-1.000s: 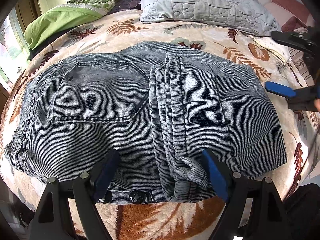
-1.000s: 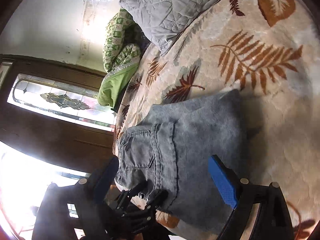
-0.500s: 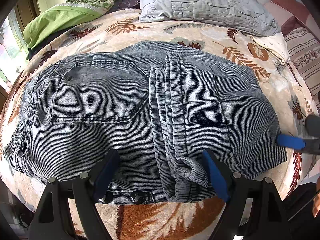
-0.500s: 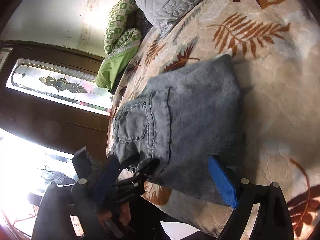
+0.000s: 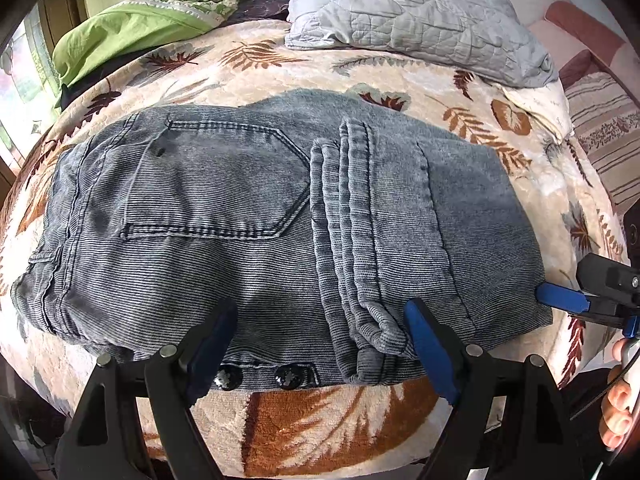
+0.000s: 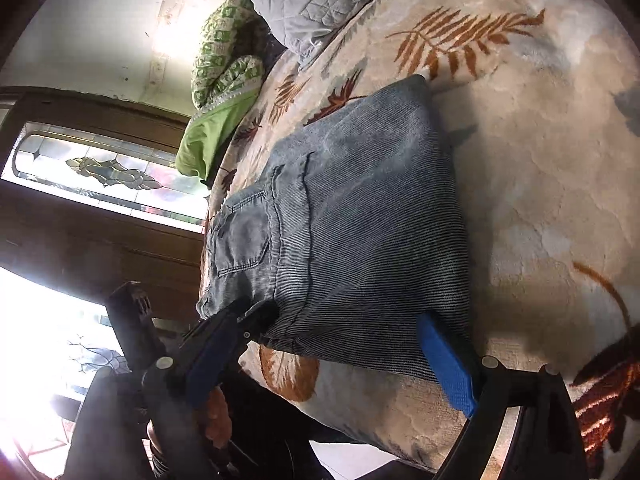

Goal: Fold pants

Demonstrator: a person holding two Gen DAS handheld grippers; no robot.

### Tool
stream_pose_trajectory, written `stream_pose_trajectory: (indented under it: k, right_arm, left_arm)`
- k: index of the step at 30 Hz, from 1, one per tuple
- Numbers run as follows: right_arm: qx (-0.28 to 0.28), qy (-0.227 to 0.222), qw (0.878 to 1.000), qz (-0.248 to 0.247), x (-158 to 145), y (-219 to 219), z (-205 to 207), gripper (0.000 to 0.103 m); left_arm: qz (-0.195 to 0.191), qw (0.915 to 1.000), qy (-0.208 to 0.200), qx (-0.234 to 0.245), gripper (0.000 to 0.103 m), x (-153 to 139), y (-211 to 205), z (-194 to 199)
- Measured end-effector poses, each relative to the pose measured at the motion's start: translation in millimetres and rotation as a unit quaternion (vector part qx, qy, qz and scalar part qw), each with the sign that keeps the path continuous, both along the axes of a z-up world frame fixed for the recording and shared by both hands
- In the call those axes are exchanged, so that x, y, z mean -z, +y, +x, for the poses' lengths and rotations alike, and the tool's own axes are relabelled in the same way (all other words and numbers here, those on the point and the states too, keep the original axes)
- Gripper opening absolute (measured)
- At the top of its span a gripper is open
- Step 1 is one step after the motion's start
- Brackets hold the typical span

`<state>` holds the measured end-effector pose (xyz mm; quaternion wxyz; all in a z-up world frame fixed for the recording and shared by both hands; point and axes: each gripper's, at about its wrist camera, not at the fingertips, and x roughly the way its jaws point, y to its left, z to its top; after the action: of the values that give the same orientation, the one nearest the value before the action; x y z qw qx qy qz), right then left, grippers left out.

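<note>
With the folded grey jeans (image 5: 280, 220) lying on the bed just ahead of both gaping, empty tools, the left tool (image 5: 320, 344) and right tool (image 6: 332, 364) are needing deep bites on the near hem, I reckon.

left gripper (image 5: 320, 344): two black angular arms, triangular cut-outs, round silver screws at pivots, flat blue pads (image 5: 430, 354) on inner faces. right gripper (image 6: 332, 364): same build, black arms with silver screws, blue textured pad (image 6: 446, 368) on one finger, darker blue on other. in left view, right gripper seen side-on at right edge: black body, small screw, blue tips. thin black cable runs past person's hand (image 5: 620, 400) there. second hand (image 6: 216, 412) partly visible behind black frame.
</note>
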<state>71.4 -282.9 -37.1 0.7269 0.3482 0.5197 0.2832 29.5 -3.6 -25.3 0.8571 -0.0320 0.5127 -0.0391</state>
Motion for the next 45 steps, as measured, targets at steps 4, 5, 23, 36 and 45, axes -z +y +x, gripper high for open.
stream_pose_trajectory:
  k: [4,5,23,36,45]
  right_arm:
    - [-0.018,-0.030,0.999,-0.035,-19,14,-1,0.093]
    - [-0.020,-0.032,0.998,-0.043,-20,17,-1,0.093]
    - [-0.083,-0.004,0.995,-0.052,-6,79,16,0.093]
    - [-0.105,-0.118,0.977,-0.144,-92,131,131,0.093]
    - [-0.161,-0.052,0.954,-0.248,-18,202,212,0.070]
  left_arm:
    - [-0.066,0.9948,-0.054,-0.057,0.085,-24,47,-23]
    - [-0.083,0.9916,-0.063,-0.077,0.085,-27,64,-29]
    - [-0.261,0.9072,-0.054,-0.326,0.085,12,222,-69]
    - [-0.150,0.9355,-0.147,-0.284,0.085,-41,197,-58]
    - [-0.019,0.9777,-0.057,-0.201,0.085,4,152,11]
